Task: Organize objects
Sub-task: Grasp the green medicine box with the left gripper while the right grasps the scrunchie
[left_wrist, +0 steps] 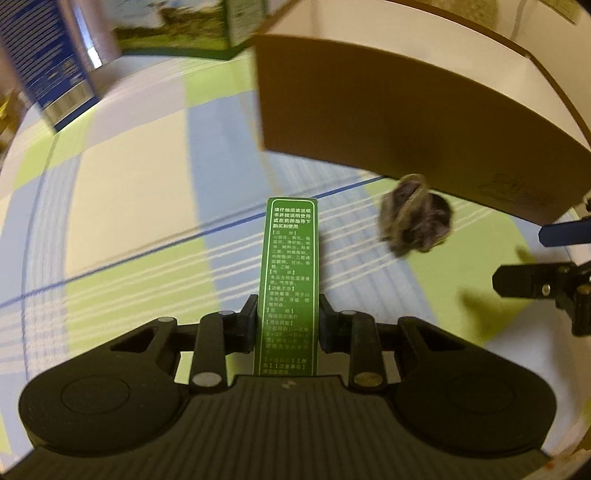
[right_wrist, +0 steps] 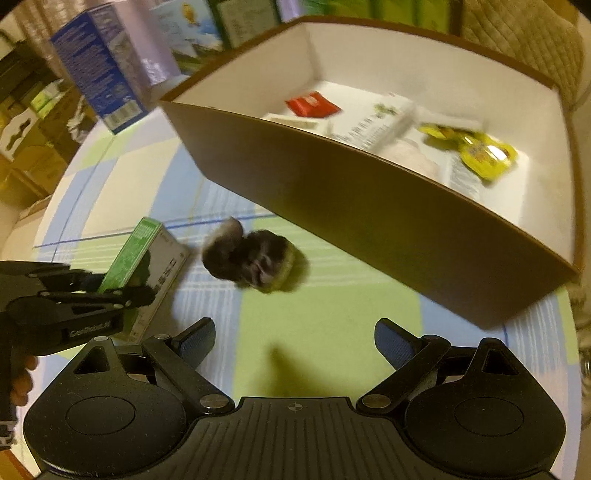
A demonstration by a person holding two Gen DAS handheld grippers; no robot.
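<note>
— Left wrist view first: what surface is this?

— A tablecloth checked in pale blue, lime green and cream (left_wrist: 140, 184), crossed by thin dark blue lines. Tall printed cartons, one blue (left_wrist: 48, 62) and one green-and-white (left_wrist: 184, 26), stand at its far edge, with stacked cardboard boxes (right_wrist: 22, 147) beyond in the right wrist view.

— And the big container?

— A brown cardboard box with a white inside (right_wrist: 369, 206) sits on the cloth. A red packet (right_wrist: 312, 104), yellow packets (right_wrist: 476, 147) and white cartons (right_wrist: 373, 125) lie in it.

— The grippers?

— The left gripper (left_wrist: 287, 317) pinches a slim green carton printed with white text (left_wrist: 290, 266), fingers pressed against its sides, above the cloth. The right gripper (right_wrist: 295, 345) hangs with its blue-padded fingers (right_wrist: 395, 343) spread wide, holding nothing.

— Anything loose?

— A blurred, dark fuzzy bundle with a yellowish band (right_wrist: 251, 258) lies on the cloth, just beside the box's outer wall.
</note>
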